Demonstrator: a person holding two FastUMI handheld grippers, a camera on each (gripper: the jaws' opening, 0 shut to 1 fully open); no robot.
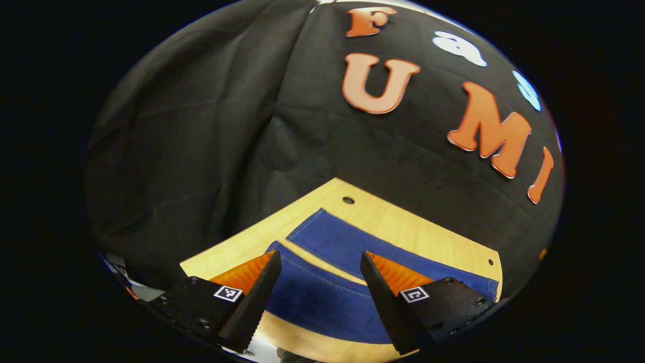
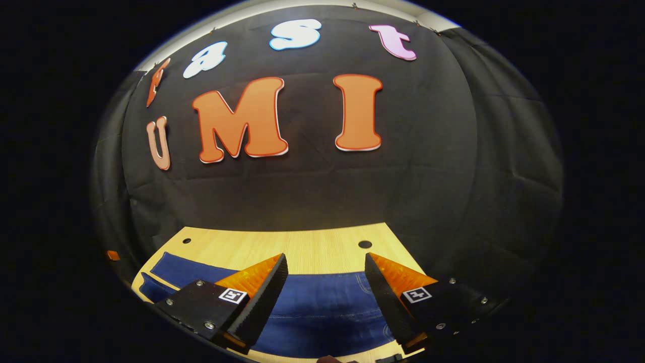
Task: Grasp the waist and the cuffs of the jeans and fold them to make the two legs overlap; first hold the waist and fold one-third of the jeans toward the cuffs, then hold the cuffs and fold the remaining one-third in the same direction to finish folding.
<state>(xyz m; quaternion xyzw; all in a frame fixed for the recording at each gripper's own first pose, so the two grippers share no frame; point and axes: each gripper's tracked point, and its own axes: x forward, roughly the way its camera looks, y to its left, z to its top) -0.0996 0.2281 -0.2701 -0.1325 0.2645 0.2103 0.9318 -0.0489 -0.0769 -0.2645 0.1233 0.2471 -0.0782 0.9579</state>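
Blue jeans [image 1: 332,287] lie flat on a light wooden table [image 1: 383,212]. In the left gripper view the two legs run side by side with a thin strip of wood between them, and their cuffs point toward the far left corner. My left gripper [image 1: 320,262] hovers open above the near leg, nothing between its fingers. In the right gripper view the jeans [image 2: 322,312] spread wide across the table [image 2: 302,247], the waist end at the right. My right gripper [image 2: 326,264] is open above that wide part, holding nothing.
The black cloth wall stands close behind the table's far edge in both views. Small round holes [image 1: 348,200] [image 2: 365,244] mark the tabletop near its back corners. Bare wood lies between the jeans and the wall.
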